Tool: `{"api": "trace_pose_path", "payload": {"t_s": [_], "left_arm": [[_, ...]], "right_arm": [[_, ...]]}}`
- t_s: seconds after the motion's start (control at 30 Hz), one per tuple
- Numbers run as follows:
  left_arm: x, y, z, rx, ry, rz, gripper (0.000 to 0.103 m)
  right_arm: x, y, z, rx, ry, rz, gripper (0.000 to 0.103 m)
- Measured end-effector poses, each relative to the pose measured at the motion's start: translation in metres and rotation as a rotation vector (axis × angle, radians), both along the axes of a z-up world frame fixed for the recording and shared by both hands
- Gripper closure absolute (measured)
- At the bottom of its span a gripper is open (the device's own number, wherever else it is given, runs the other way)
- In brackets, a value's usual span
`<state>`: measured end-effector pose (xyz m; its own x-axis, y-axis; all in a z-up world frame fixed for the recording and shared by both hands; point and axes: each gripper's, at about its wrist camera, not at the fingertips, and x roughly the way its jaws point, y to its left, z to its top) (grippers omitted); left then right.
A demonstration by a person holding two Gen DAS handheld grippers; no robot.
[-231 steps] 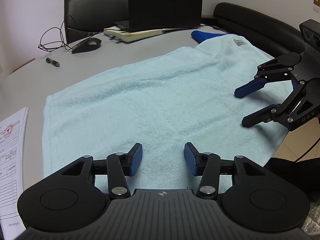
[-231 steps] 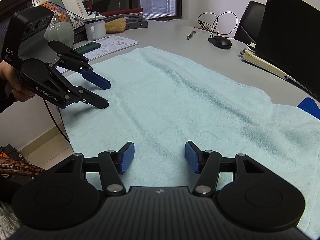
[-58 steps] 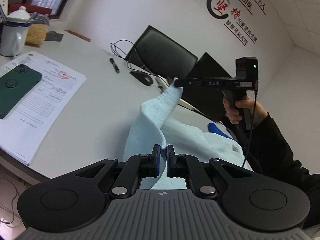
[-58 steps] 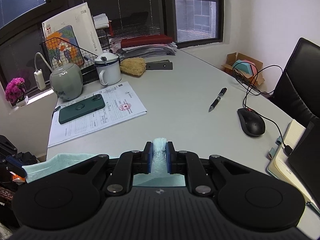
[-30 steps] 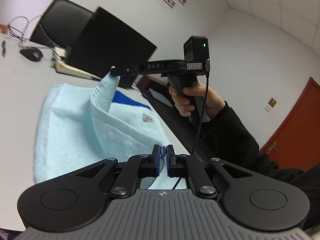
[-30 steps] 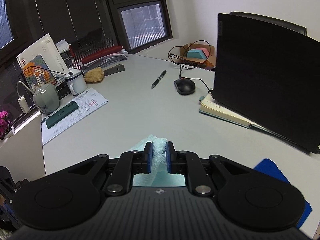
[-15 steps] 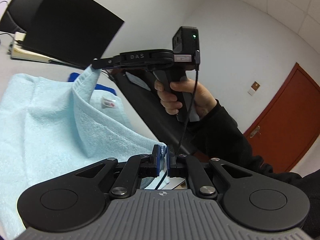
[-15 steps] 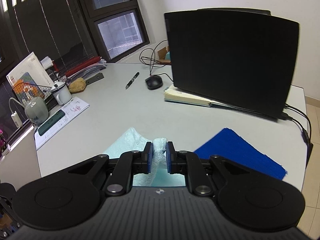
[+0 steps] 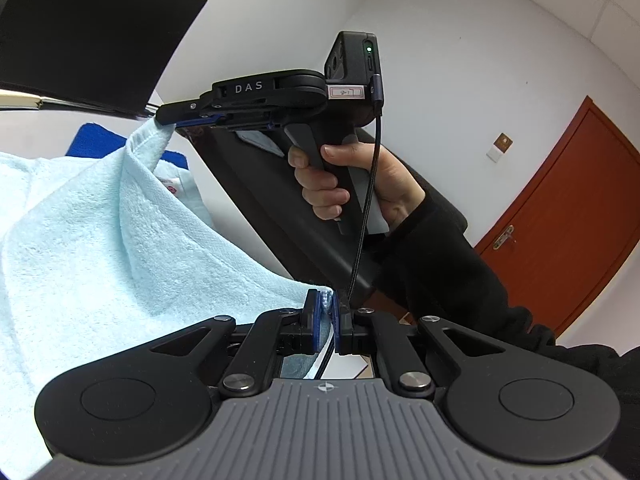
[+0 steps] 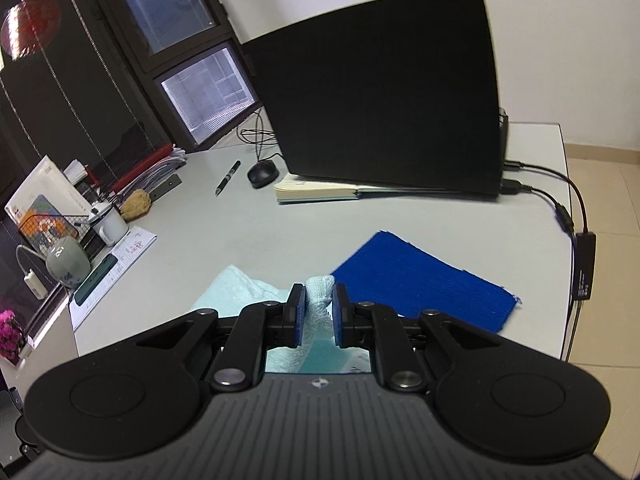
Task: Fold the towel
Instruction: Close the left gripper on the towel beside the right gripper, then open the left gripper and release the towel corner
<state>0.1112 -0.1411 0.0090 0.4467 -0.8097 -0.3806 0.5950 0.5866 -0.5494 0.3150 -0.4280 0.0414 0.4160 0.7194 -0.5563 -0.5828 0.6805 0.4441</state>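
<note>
White walls and a red door at three o'clock back the grey tabletop (image 10: 224, 240). Both hand-held grippers pinch the pale blue towel: the left hand-held gripper (image 9: 327, 310) clamps one corner, the right hand-held gripper (image 10: 319, 304) another. The towel (image 9: 100, 240) drapes onto the tabletop; soft, limp and light, it is best held by its corners.

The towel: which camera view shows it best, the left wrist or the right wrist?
The left wrist view. There the towel spreads wide, a raised edge running from the left gripper to the right gripper. The right wrist view shows only a pinched bunch between the pads and a small part below.
</note>
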Motion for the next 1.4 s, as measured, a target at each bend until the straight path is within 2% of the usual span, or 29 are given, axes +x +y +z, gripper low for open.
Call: {"api": "trace_pose_path", "payload": {"t_s": [0.1, 0.2, 0.33, 0.5, 0.77, 0.87, 0.93, 1.0, 1.4], "left_arm": [[0.008, -0.006, -0.008, 0.028, 0.011, -0.004, 0.096], [0.014, -0.008, -0.013, 0.046, 0.023, -0.005, 0.096], [0.019, -0.006, -0.019, 0.051, 0.047, -0.009, 0.096], [0.017, -0.003, -0.019, 0.054, 0.06, -0.017, 0.096], [0.017, 0.01, -0.016, 0.061, 0.061, -0.02, 0.094], [0.021, 0.016, -0.011, 0.089, 0.056, -0.013, 0.085], [0.024, 0.023, -0.004, 0.112, 0.044, -0.013, 0.075], [0.027, 0.03, 0.004, 0.146, 0.02, -0.008, 0.069], [0.059, 0.049, 0.043, 0.333, -0.093, 0.087, 0.065]], "right_arm": [[0.007, -0.009, -0.012, 0.019, 0.025, -0.005, 0.087], [0.011, -0.015, -0.022, 0.034, 0.041, -0.006, 0.081], [0.012, -0.021, -0.02, 0.03, 0.032, -0.011, 0.078], [0.001, -0.03, -0.01, -0.011, -0.007, -0.048, 0.063], [-0.03, -0.044, -0.002, -0.076, -0.041, -0.1, 0.063], [-0.047, -0.046, -0.001, -0.093, -0.045, -0.122, 0.063], [-0.059, -0.048, 0.0, -0.101, -0.047, -0.135, 0.063], [-0.07, -0.049, 0.0, -0.106, -0.047, -0.148, 0.063], [-0.139, -0.056, -0.001, -0.094, -0.037, -0.214, 0.063]]}}
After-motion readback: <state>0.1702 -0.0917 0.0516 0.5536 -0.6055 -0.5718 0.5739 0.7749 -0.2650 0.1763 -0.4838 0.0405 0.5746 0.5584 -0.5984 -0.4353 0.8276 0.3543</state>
